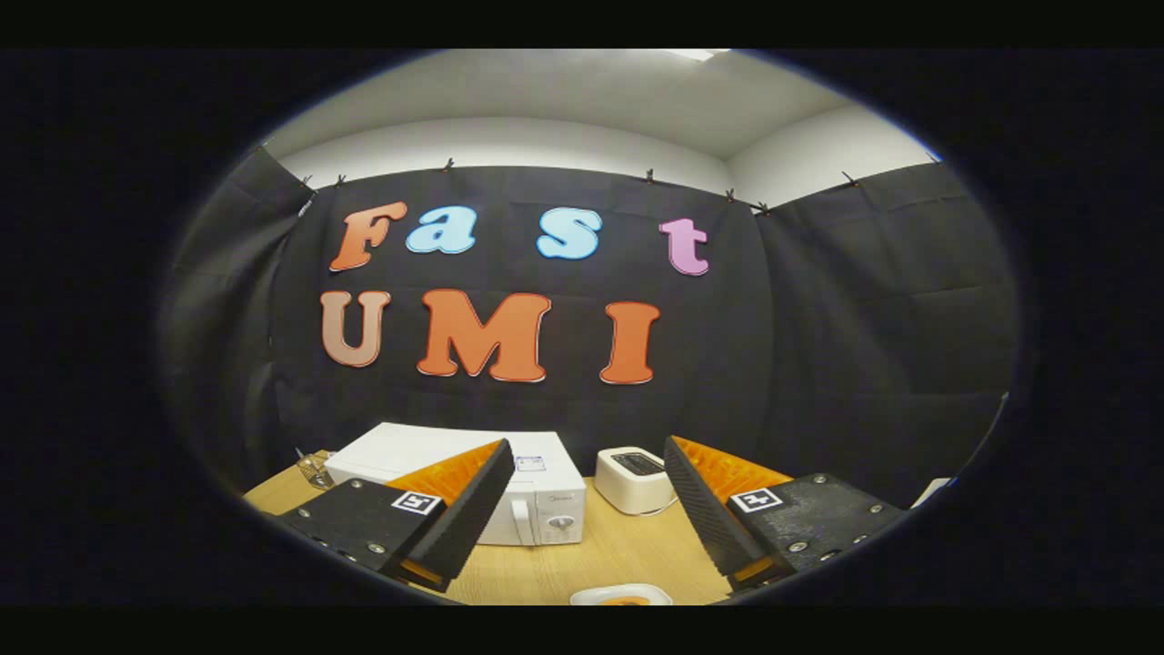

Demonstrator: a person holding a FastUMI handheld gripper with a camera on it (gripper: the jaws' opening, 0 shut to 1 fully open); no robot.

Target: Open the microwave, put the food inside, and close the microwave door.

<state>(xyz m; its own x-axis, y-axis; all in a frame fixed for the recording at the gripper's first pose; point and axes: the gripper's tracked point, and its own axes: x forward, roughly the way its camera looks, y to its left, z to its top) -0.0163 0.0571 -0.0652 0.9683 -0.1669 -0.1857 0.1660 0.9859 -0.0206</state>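
the tongs (582,509) stand wide apart and empty, touching nothing, held above the wooden bench (618,555). nearest, just short of the gap between the fingers, a white dish of food (621,596) sits on the bench, only its far rim and a bit of orange food showing. beyond it, behind one finger, the white microwave (536,496) stands with its door shut, handle and dial facing the tongs. just beside the microwave sits a small white toaster (634,478). on the microwave's other side a small clear thing lies, too small to tell. the task looks unstarted: opening the door is the step in hand, and the next move calls for reaching forward to the microwave's handle and closing on it.
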